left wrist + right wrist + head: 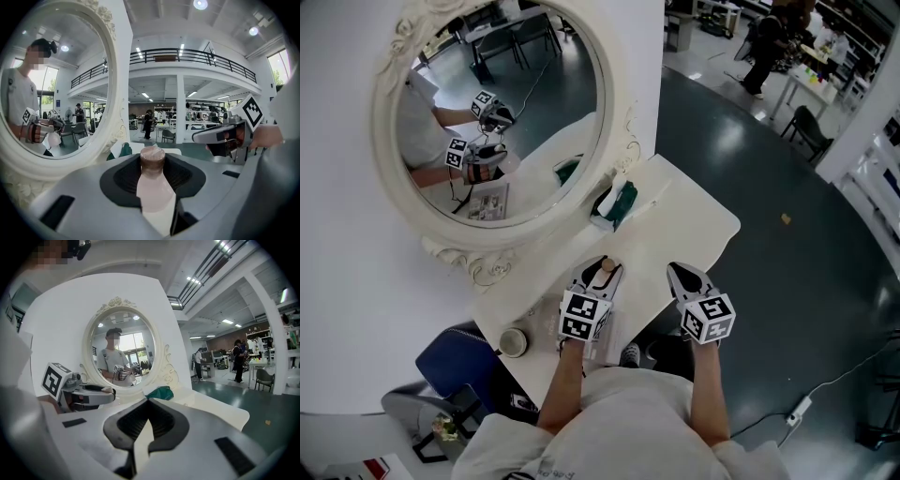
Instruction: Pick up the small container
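Note:
The small container [152, 187] is a pale pink bottle with a brown cap. My left gripper [153, 174] is shut on it, and the bottle stands upright between the jaws. In the head view the left gripper [602, 272] hangs over the near part of the white table [703, 225], with the bottle's cap [607, 266] showing at its tip. My right gripper [684, 274] is beside it on the right, a little apart. Its jaws [147, 403] are shut with nothing between them. Each gripper shows in the other's view: the right gripper [220, 136] and the left gripper [93, 394].
A large oval mirror [502, 112] in an ornate white frame leans on the wall behind the table. A green and white item [617, 204] lies at its foot. A small round jar [514, 342] sits at the table's near left, by a blue chair [455, 366]. Dark floor lies to the right.

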A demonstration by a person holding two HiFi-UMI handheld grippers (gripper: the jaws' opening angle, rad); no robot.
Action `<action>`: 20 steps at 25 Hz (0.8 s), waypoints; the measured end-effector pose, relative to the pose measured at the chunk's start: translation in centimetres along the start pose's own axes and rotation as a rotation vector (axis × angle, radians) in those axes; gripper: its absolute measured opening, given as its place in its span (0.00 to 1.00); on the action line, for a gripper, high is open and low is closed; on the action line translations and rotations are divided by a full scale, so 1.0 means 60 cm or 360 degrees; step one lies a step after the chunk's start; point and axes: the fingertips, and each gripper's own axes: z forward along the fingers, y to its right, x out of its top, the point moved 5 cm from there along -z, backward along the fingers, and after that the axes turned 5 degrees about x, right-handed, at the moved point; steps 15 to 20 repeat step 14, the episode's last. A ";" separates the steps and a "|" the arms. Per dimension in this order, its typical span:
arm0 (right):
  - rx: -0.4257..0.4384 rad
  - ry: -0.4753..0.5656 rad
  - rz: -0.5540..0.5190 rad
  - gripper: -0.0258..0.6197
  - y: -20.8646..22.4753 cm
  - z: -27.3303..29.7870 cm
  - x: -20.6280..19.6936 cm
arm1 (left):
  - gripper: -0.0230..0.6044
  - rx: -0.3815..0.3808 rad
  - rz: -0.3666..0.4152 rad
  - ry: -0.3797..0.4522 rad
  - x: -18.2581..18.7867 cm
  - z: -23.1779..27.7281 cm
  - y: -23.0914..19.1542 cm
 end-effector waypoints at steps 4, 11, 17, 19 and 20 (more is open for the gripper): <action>0.0028 -0.0005 -0.0020 0.06 -0.005 0.002 -0.001 | 0.29 -0.0005 -0.0006 0.0009 0.000 0.000 -0.001; 0.0069 0.0042 -0.0096 0.06 -0.018 0.000 0.006 | 0.29 -0.0009 0.0008 -0.0002 0.000 0.002 0.004; 0.0065 0.0048 -0.0092 0.06 -0.017 0.000 0.005 | 0.29 -0.0011 0.0009 -0.0003 0.000 0.002 0.006; 0.0065 0.0048 -0.0092 0.06 -0.017 0.000 0.005 | 0.29 -0.0011 0.0009 -0.0003 0.000 0.002 0.006; 0.0065 0.0048 -0.0092 0.06 -0.017 0.000 0.005 | 0.29 -0.0011 0.0009 -0.0003 0.000 0.002 0.006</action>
